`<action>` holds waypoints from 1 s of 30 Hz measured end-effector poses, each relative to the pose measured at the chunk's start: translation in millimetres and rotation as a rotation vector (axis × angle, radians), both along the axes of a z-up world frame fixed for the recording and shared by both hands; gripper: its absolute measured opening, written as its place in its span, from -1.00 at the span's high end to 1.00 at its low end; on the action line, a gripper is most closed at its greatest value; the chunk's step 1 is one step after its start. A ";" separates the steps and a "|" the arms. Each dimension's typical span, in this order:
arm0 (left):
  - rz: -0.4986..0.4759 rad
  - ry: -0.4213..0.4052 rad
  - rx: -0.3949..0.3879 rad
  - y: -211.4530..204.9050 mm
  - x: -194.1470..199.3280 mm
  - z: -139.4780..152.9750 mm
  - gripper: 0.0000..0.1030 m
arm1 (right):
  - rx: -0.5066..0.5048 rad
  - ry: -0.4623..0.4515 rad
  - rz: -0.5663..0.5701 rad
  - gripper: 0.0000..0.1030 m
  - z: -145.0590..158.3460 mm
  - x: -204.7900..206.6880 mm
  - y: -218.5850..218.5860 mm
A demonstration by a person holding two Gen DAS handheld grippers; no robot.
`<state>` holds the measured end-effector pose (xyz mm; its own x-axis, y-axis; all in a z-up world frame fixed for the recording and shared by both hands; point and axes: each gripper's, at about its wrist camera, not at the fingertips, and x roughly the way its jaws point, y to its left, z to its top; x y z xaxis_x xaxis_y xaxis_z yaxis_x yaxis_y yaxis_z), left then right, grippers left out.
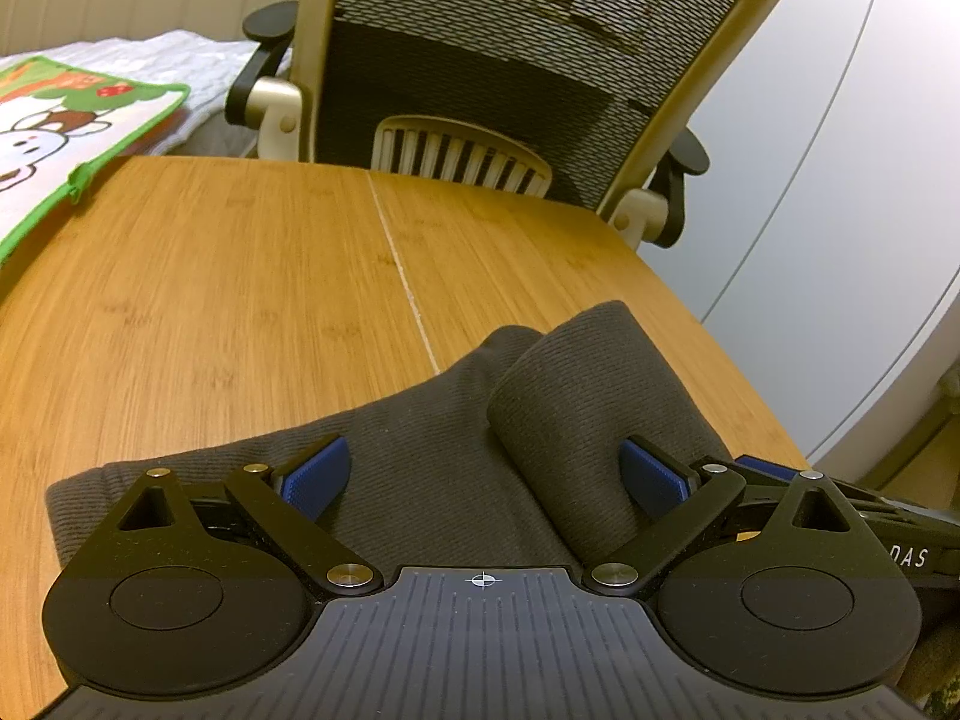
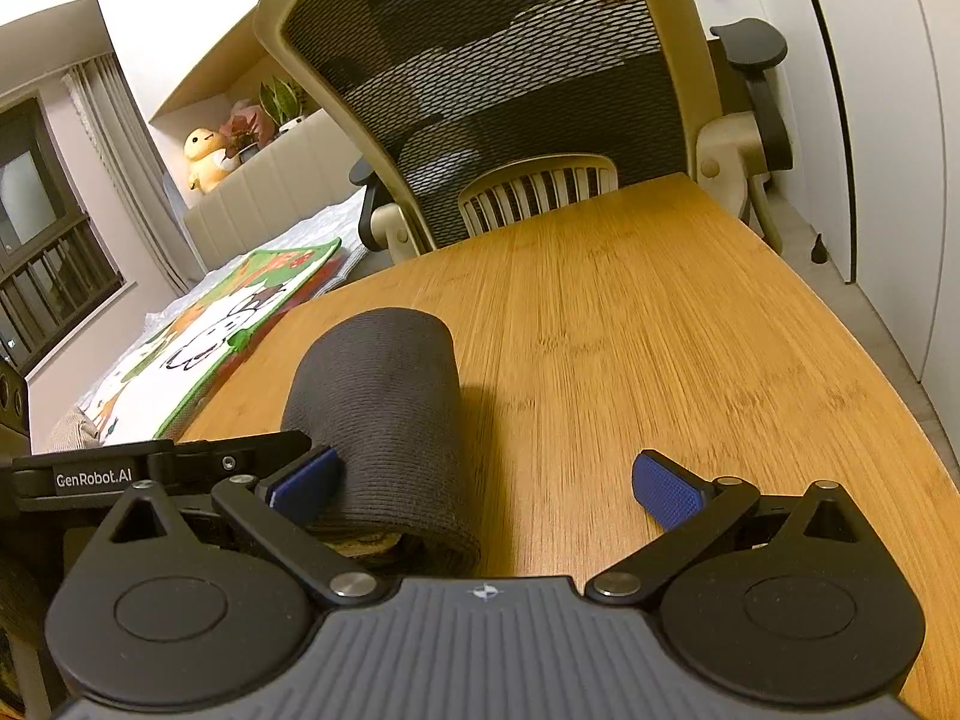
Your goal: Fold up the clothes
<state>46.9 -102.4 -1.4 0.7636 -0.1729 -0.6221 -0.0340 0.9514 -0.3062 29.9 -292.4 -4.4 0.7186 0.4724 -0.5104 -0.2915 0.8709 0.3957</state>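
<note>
A dark grey ribbed garment [image 1: 432, 456] lies on the wooden table [image 1: 240, 276] near its front edge, with a rolled fold [image 1: 564, 420] along its right side. My left gripper [image 1: 483, 474] is open just above the cloth, blue pads [image 1: 318, 474] spread on either side of it. In the right wrist view the same garment [image 2: 378, 408] appears as a thick roll by the left pad. My right gripper [image 2: 486, 483] is open, its left pad [image 2: 303, 483] touching the roll and its right pad [image 2: 666, 489] over bare table. The left gripper's body [image 2: 150, 468] sits just to the left.
A mesh-backed office chair [image 1: 516, 60] stands at the table's far edge. A cartoon-print blanket with a green border [image 1: 66, 120] lies on a bed to the left. A white cabinet [image 2: 888, 120] stands on the right. Bare wood [image 2: 660, 300] stretches ahead.
</note>
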 end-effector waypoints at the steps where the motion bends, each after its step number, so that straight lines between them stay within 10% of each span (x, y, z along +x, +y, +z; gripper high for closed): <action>1: 0.000 0.000 0.000 0.0 0.0 0.0 -0.95 | 0.000 0.000 0.000 -1.00 0.1 -0.1 0.0; 22: 0.000 0.000 -0.044 7.2 -0.9 1.3 -0.95 | -0.073 -0.081 0.043 -0.98 10.0 -12.2 14.4; 30: 0.017 0.020 -0.067 12.1 -2.1 5.1 -0.93 | -0.153 -0.117 0.164 -0.38 14.5 -20.0 48.4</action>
<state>44.7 -90.3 3.7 0.7546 -0.2015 -0.6245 -0.0569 0.9280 -0.3682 9.9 -244.0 10.1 0.6970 0.5115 -0.5026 -0.4701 0.8552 0.2184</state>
